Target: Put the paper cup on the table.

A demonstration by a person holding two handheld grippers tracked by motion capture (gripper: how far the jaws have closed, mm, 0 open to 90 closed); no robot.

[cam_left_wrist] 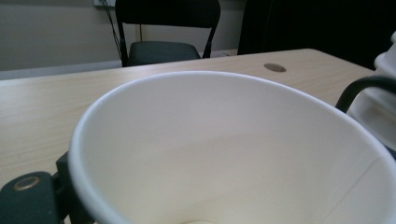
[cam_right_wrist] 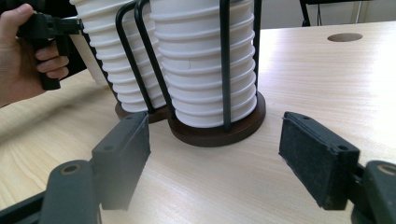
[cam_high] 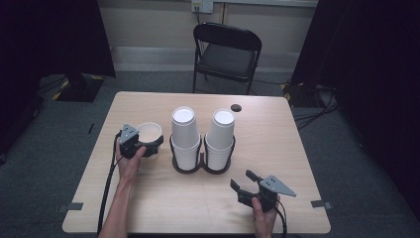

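A white paper cup (cam_high: 148,131) stands upright on the wooden table, left of a black wire holder (cam_high: 200,166). My left gripper (cam_high: 154,142) is shut on the cup's wall. In the left gripper view the cup's open inside (cam_left_wrist: 233,149) looms close, with one finger (cam_left_wrist: 28,198) at its lower left. The holder carries two tall stacks of white cups, a left stack (cam_high: 184,133) and a right stack (cam_high: 221,134). My right gripper (cam_high: 241,179) rests open near the front right of the table, its jaws pointing at the holder. In its own view, the right gripper (cam_right_wrist: 215,158) holds nothing and faces the holder's brown base (cam_right_wrist: 219,131).
The table (cam_high: 198,208) has a small dark round cap (cam_high: 236,107) near its far edge. A black folding chair (cam_high: 225,54) stands behind the table. The person's left hand (cam_right_wrist: 23,56) appears beside the stacks in the right gripper view.
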